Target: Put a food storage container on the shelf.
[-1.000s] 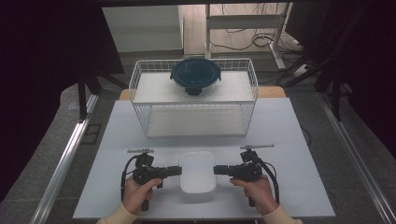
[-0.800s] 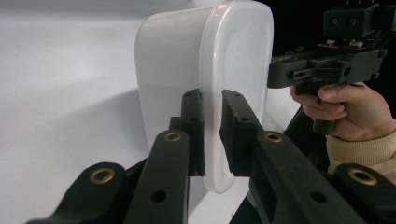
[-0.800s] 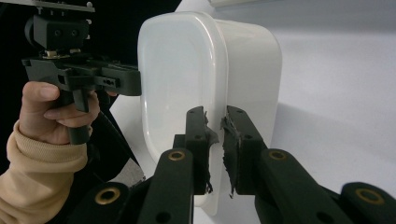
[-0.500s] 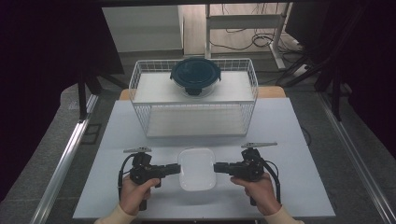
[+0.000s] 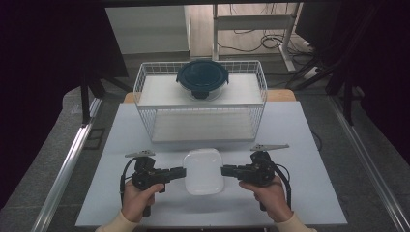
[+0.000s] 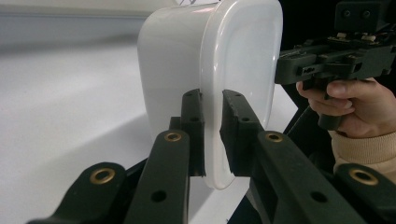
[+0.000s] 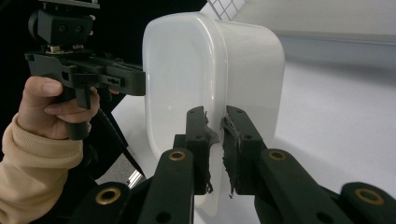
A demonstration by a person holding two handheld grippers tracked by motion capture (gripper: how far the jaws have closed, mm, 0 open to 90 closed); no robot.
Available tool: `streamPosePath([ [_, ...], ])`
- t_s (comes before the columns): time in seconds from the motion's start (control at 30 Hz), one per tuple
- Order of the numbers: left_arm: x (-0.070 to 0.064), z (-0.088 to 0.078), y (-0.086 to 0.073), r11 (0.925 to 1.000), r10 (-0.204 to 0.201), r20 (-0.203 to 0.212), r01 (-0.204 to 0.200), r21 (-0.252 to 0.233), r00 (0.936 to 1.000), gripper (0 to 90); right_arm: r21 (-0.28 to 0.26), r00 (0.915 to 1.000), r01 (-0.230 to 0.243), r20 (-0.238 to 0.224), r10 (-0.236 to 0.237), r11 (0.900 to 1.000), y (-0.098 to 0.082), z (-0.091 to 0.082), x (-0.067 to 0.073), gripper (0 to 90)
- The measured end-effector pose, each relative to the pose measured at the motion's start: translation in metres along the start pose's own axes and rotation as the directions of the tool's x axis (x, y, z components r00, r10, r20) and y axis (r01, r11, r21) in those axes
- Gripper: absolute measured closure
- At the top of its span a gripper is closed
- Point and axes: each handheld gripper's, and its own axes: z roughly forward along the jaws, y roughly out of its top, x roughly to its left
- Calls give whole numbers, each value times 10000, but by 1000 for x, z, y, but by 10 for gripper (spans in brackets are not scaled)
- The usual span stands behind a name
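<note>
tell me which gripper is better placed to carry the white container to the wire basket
Neither alone, likely both: the left gripper and the right gripper each pinch an opposite rim of the white container, so it looks like a two-handed carry to the wire basket.

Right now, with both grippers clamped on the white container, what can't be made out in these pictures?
- Inside of the white lidded container: its opaque walls hide any contents in all three views.
- Contents of the round dark-lidded glass container on the wire rack: the lid covers it in the high view.
- Whether the white container's base touches the table: its own body hides this in the high view.
</note>
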Motion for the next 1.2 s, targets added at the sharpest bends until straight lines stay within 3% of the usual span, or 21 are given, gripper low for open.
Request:
streamPosePath([
  [0.7, -4, -9, 21, 9990, 388, -59, -390, -208, 9992, 799, -201, 9985, 553, 35, -552, 9983, 22, -3, 6, 799],
  [1.2, -20, -26, 68, 9942, 888, -144, -896, -600, 9959, 798, -590, 9940, 1089, 190, -1079, 9923, 68, -15, 22, 799],
])
